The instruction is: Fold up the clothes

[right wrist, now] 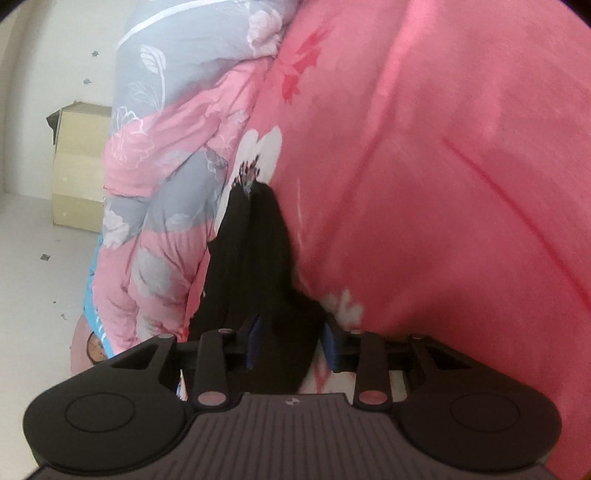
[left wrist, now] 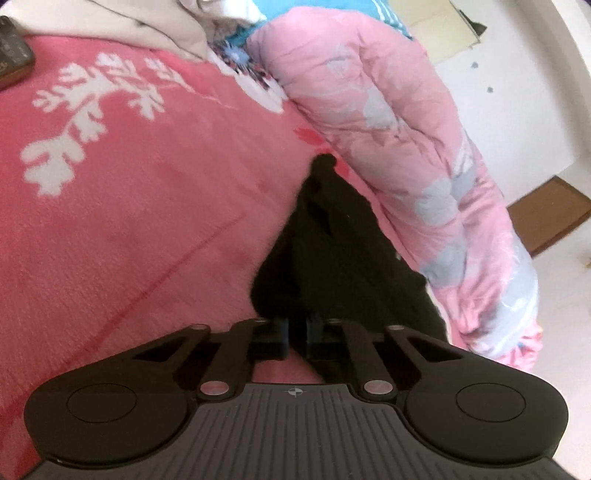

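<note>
Left wrist view: left tongs (left wrist: 296, 334) nearly closed, pinching the near edge of a black garment (left wrist: 332, 236); the cloth runs away from the tips in a narrow bunched strip over the pink bed cover (left wrist: 147, 229), its far end just beside the rolled pink floral quilt (left wrist: 406, 147); beige clothes (left wrist: 155, 26) heaped at the top edge, well apart; a wooden piece (left wrist: 550, 214) on the floor past the quilt. Right wrist view: right tongs (right wrist: 291, 341) partly open with the black garment (right wrist: 255, 266) filling the gap between the blue pads (right wrist: 255, 338); pads look to press on it, so held, though blur keeps that from being certain; garment lies along the seam between quilt (right wrist: 159, 192) and bed cover (right wrist: 443, 184); cardboard box (right wrist: 79, 162) on the floor at left. Step, as judged: both ends gripped, lifting or spreading before a fold; no fold made yet. Next calls for pulling the two ends apart to flatten the strip on open cover away from the quilt, both grips kept firm.
</note>
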